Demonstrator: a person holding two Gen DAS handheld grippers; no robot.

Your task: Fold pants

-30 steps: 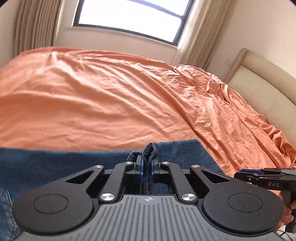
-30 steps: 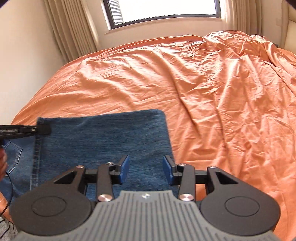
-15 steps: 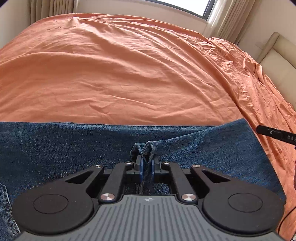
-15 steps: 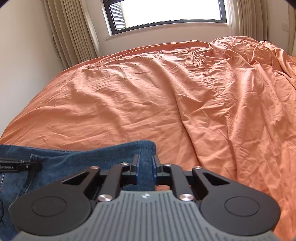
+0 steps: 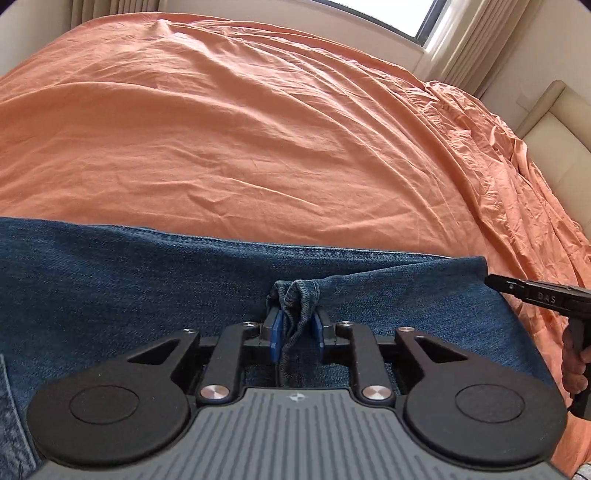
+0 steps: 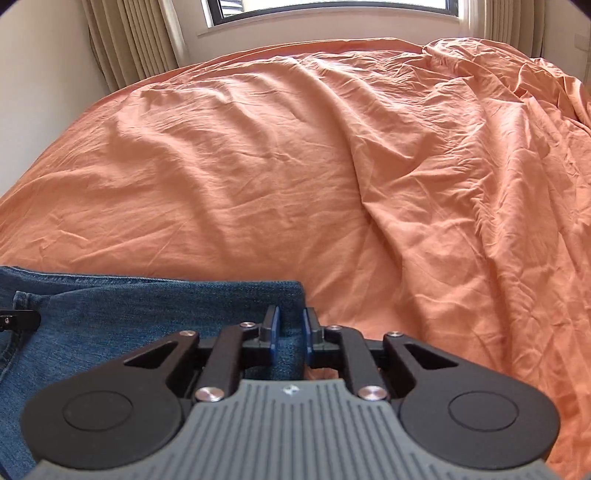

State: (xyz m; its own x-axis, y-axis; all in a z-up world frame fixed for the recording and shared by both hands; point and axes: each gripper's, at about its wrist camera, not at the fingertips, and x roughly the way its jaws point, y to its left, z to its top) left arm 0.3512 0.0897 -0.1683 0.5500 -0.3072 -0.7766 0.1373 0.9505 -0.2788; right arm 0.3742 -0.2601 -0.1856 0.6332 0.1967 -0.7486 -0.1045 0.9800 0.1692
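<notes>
Blue denim pants lie folded on the orange bedsheet, spread across the near edge. My left gripper is shut on a bunched pinch of the pants' fabric. My right gripper is shut on the pants near their right corner, with denim between the blue pads. The right gripper also shows at the right edge of the left wrist view. The left gripper's tip shows at the left edge of the right wrist view.
The bedsheet is wrinkled, with bunched folds at the right. A beige headboard stands at the right. A window and curtains are behind the bed.
My right gripper went from open above the pants to shut on their right corner. My left gripper kept its pinch and moved so more of the pants show ahead of it.
</notes>
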